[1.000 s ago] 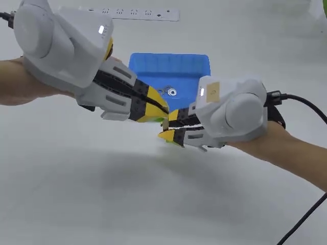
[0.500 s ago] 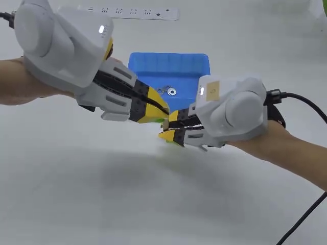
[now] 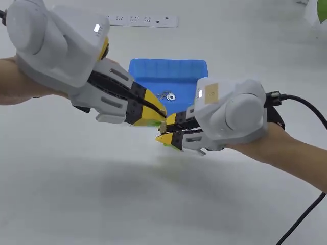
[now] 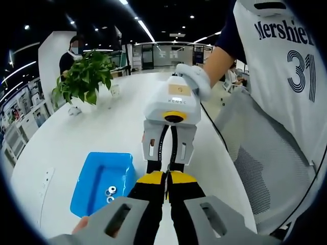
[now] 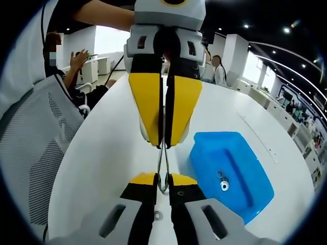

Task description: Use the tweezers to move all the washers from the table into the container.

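**Right gripper view: tweezers [image 5: 163, 162] pinched from both ends, just beside the container [image 5: 240, 191]**

Right gripper view has the right gripper [image 5: 163, 179] with its yellow-tipped jaws nearly together, closed on the lower end of the thin metal tweezers. From above, the left gripper [image 5: 163, 144] meets it tip to tip, its yellow jaws pressed together on the upper end of the same tool. Lower down, between the right gripper's grey jaw bodies, a loose washer [image 5: 159, 216] lies on the white worktop [image 5: 102, 153].

To the right stands the blue container, close to the tweezers but apart from them, with two washers [image 5: 223, 184] on its floor.

Head view places the two grippers' tips together just in front of the container's near edge, left gripper reaching in from the left, right gripper from the right. A white power strip [image 3: 143, 20] lies well behind the container, and a black cable [image 3: 306, 109] runs off the right gripper.

Left gripper view shows its own jaws closed at the bottom, and a potted plant [image 4: 84, 76] farther along the worktop.
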